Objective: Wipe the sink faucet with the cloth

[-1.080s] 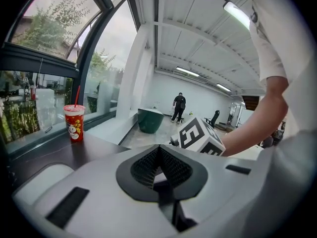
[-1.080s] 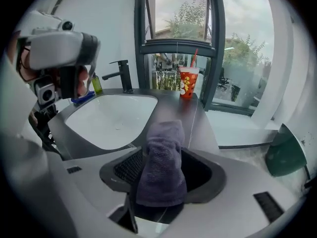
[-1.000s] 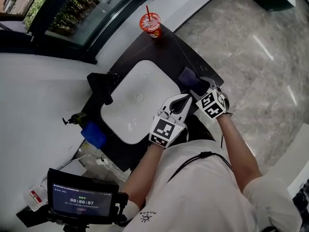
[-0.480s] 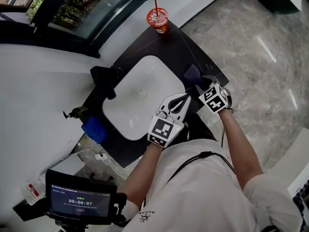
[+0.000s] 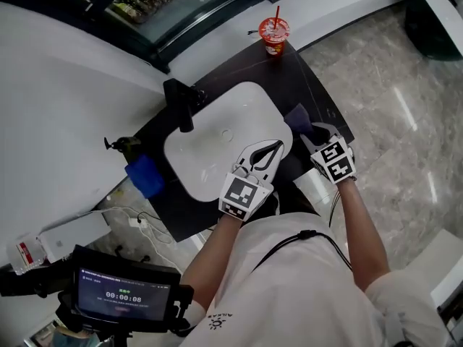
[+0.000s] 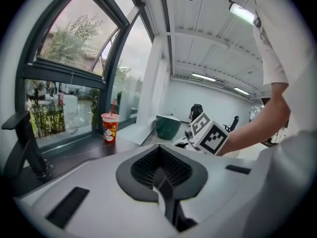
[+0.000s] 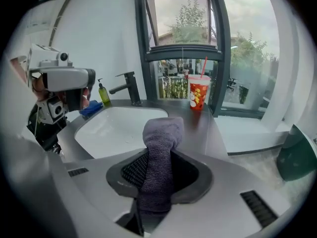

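Observation:
The black faucet [image 5: 184, 104] [image 7: 130, 87] stands at the far rim of the white sink [image 5: 189, 166] [image 7: 119, 128], set in a dark counter. My right gripper [image 5: 312, 130] [image 7: 158, 168] is at the sink's right over the counter, shut on the dark purple cloth [image 5: 299, 118] [image 7: 159, 148]. Its jaws have just been closing on the cloth, which bunches up between them. My left gripper [image 5: 277, 146] [image 6: 159, 176] hovers over the basin's near right edge, shut with nothing in it. Both grippers are well apart from the faucet.
A red drink cup [image 5: 275, 35] [image 7: 198, 94] with a straw stands at the counter's far corner. A green soap bottle [image 7: 103, 94] and a blue cloth [image 5: 145, 176] [image 7: 91, 109] lie left of the sink. A white cylinder [image 5: 312, 183] stands below the counter edge.
The right gripper has closed on the cloth, and the cloth is now bunched up in it instead of lying flat on the counter. The left gripper has moved slightly over the basin edge.

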The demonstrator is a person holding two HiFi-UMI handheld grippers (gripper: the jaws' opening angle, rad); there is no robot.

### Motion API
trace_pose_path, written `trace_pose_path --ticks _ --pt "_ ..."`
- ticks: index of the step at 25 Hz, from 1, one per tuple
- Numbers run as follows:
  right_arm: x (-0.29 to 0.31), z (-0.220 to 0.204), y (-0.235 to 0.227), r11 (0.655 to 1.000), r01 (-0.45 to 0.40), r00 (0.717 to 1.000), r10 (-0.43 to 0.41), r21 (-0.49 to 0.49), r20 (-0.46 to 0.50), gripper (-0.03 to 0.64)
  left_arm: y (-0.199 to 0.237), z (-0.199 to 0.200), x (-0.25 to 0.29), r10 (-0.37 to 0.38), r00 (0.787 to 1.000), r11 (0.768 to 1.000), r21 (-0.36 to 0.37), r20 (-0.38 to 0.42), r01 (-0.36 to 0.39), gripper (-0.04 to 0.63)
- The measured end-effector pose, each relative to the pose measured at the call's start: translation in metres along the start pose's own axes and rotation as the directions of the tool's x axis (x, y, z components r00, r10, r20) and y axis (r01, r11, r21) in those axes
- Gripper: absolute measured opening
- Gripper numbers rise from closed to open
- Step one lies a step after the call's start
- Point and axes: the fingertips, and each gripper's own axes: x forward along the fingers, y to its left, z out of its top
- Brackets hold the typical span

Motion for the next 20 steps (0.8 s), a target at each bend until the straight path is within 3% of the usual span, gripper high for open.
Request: trace_pose_path --ticks 4,10,20 --pt "0.002 0.049 0.025 0.992 -0.067 0.995 0.074 -0.109 0.064 0.117 0.019 0.006 -0.03 0.098 0.995 0.995 0.005 0.024 -0.099 -0.006" --pt "0.013 0.119 0.076 0.961 -0.14 0.972 0.179 -0.237 0.154 0.117 0.056 0.003 -0.085 0.25 0.967 0.968 -0.006 0.048 -0.25 -0.006" --pt "0.031 0.198 0.132 0.896 -0.214 0.932 0.306 -0.389 0.194 0.117 0.117 0.024 -0.174 0.48 0.867 0.877 -0.048 0.133 -0.478 -0.006"
